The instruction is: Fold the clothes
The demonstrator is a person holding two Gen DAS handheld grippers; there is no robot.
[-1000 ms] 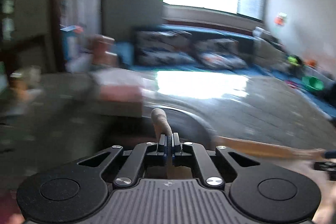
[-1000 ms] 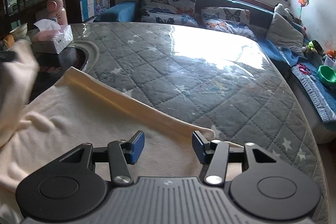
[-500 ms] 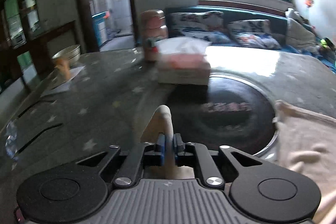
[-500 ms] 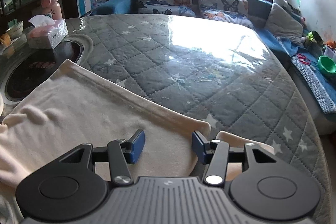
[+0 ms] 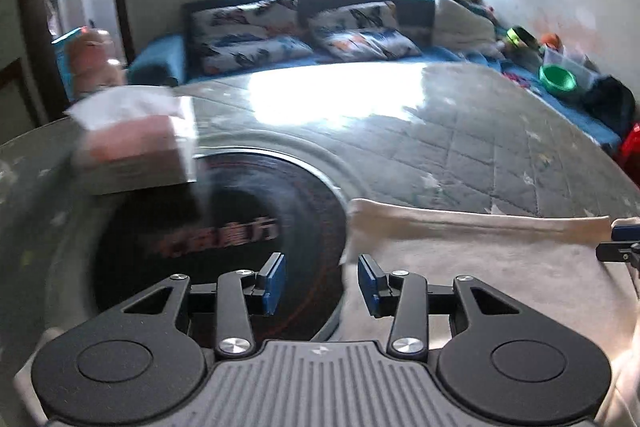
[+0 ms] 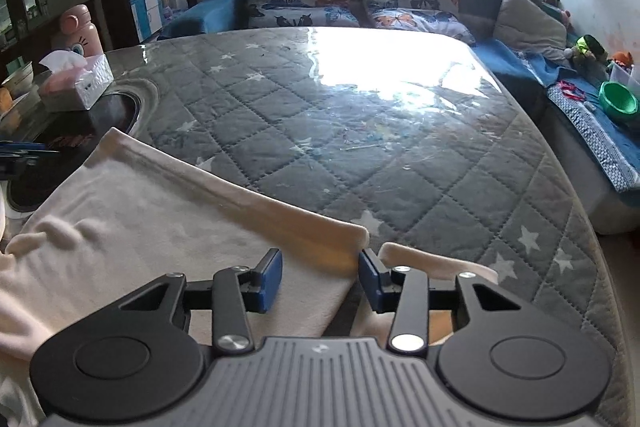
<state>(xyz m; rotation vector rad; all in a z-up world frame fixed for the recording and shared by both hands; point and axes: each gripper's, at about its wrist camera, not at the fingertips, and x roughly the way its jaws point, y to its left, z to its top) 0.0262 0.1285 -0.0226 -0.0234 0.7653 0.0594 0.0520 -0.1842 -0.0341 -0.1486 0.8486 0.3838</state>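
Cream fleece garment, soft and nappy, spread flat on quilted grey star-print table cover, thick rolled hem running diagonally across. Left gripper spread wide, blue pads holding nothing, poised above glossy black round cooktop beside garment's corner. Right gripper likewise parted and empty, low over hem's end, with a second cream flap just beside. Boxy embossed tissue box near cooktop; rounded pink bottle behind.
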